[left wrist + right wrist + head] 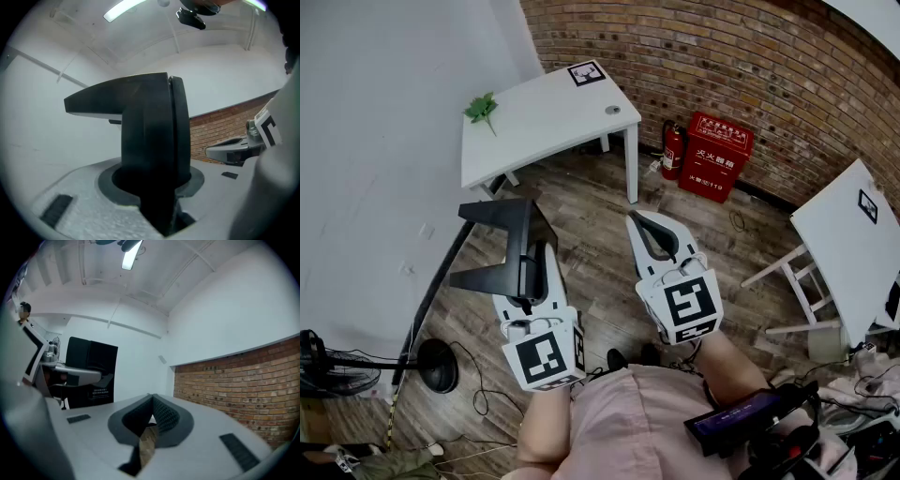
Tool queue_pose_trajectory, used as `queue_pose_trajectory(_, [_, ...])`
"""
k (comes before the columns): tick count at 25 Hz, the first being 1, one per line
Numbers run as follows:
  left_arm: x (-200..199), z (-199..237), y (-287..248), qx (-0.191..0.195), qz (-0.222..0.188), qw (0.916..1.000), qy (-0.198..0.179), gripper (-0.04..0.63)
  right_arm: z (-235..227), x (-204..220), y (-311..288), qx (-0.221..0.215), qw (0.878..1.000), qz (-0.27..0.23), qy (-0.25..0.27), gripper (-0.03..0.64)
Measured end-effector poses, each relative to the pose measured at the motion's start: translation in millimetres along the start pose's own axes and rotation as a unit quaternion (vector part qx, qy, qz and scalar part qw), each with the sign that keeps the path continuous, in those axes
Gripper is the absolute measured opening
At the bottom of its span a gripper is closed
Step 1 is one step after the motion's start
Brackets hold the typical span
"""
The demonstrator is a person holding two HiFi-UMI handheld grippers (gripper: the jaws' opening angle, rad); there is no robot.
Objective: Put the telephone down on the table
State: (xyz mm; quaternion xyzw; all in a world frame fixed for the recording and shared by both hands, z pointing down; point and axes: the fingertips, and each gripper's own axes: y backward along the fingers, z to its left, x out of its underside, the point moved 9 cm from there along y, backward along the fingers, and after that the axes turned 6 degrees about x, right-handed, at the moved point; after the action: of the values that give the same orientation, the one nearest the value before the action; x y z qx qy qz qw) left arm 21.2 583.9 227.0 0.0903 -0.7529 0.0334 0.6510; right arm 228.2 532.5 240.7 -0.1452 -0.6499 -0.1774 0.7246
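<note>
**A:** Where's the telephone [508,246] now?

**B:** Off the worktop [546,122], up in the air. The left tongs [532,270] are clamped on its black spine. Nothing else supports it, and the wooden floor [591,234] lies under it.

**A:** Which way does it run?

**B:** Its length sticks out ahead of the left tongs, in line with them and aimed roughly at the worktop. Its two ends turn off to the person's left.

**A:** And the right tongs [652,230]?

**B:** Clenched on nothing; only floor shows through the slot behind the pads. They hang just beside the left pair, level with them.

**A:** So what does the next move turn on?

**B:** The gap ahead. The white worktop stands well apart from the handset's far tip, straight beyond it, with bare floor between. A green plant [483,110] sits at its left edge, but the middle looks free. I'd judge the left hand has to carry the handset forward over that middle before the tongs release.
</note>
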Motion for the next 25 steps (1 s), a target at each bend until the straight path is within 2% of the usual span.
queue_pose_trajectory(11, [-0.8,-6.3,-0.9,0.012,0.004,0.9999,0.0,0.163,-3.6,-0.6,2.9,-0.003,1.0,-0.002,-0.004,0.003])
queue_pose_trajectory(16, [-1.5,-9.9,-3.3,0.025,0.008,0.9997,-0.002,0.163,-10.9,1.2,5.0,-0.011,1.0,-0.015,-0.024,0.006])
queue_pose_trajectory(18, [-2.3,-9.3,-2.9,0.038,0.008,0.9992,0.004,0.163,-11.9,1.8,5.6,-0.022,0.999,-0.017,-0.036,0.013])
queue_pose_trajectory(21, [-8.8,-10.9,-3.5,0.067,0.007,0.9977,0.009,0.163,-16.2,0.0,6.3,-0.051,0.997,-0.025,-0.05,0.06])
queue_pose_trajectory(25, [-20.6,-12.4,-5.2,0.12,0.008,0.9927,-0.009,0.163,-25.9,-11.6,7.2,-0.092,0.994,-0.039,-0.051,0.098])
